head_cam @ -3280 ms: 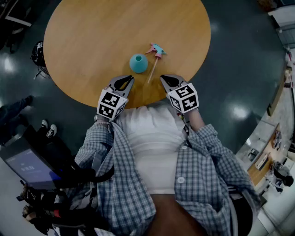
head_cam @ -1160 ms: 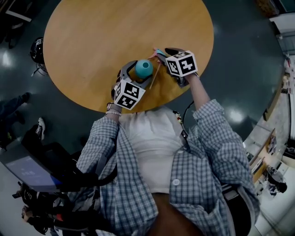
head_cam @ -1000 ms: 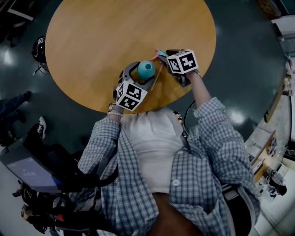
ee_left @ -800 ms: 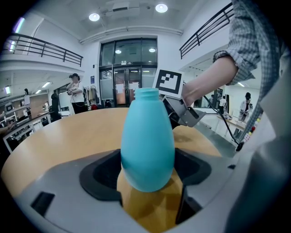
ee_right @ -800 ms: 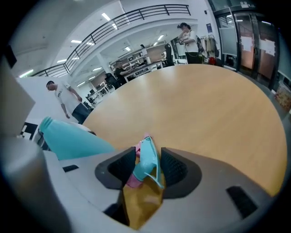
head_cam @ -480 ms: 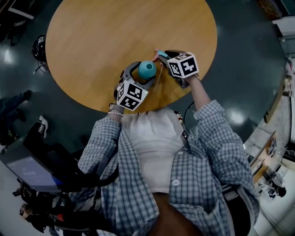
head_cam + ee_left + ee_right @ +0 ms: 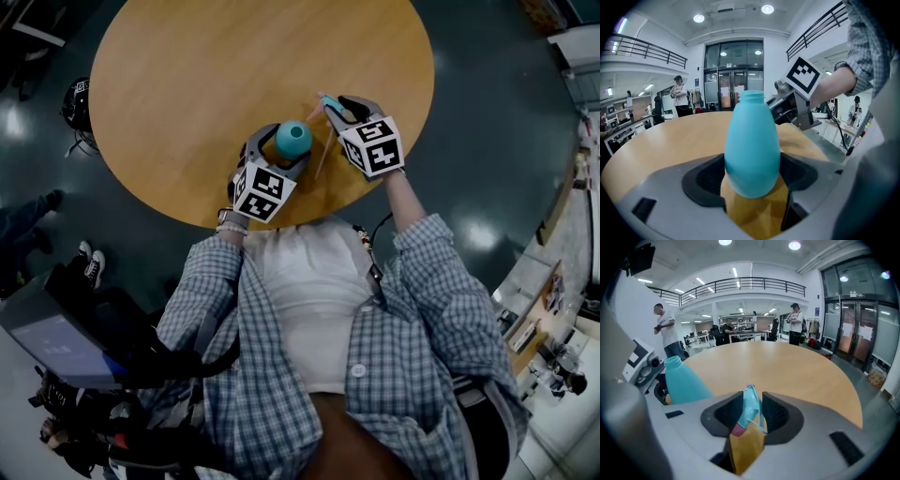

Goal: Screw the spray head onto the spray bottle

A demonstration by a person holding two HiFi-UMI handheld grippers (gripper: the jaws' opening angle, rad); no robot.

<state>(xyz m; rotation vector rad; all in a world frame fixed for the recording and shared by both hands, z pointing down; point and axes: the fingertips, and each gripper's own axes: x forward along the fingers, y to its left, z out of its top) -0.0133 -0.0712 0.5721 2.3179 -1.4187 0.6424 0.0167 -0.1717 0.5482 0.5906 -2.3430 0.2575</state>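
A teal bottle (image 7: 293,139) stands upright on the round wooden table (image 7: 187,75), its neck open at the top. My left gripper (image 7: 284,152) is shut on its belly (image 7: 752,150), one jaw on each side. Just right of it, my right gripper (image 7: 334,106) holds the teal and pink spray head (image 7: 324,101) above the table, with the thin dip tube (image 7: 323,157) slanting down beneath it. In the right gripper view the spray head (image 7: 749,411) sits pinched between the pads, which have just been closing on it, and the bottle (image 7: 682,380) shows to the left.
The table's near edge (image 7: 309,211) curves just below both grippers, by the person's body. Dark floor surrounds the table. A black object (image 7: 75,103) lies on the floor at the left. People stand far off in the hall in both gripper views.
My right gripper has risen and rolled with the spray head in its jaws, lifting it off the table. The left gripper and the bottle have kept still.
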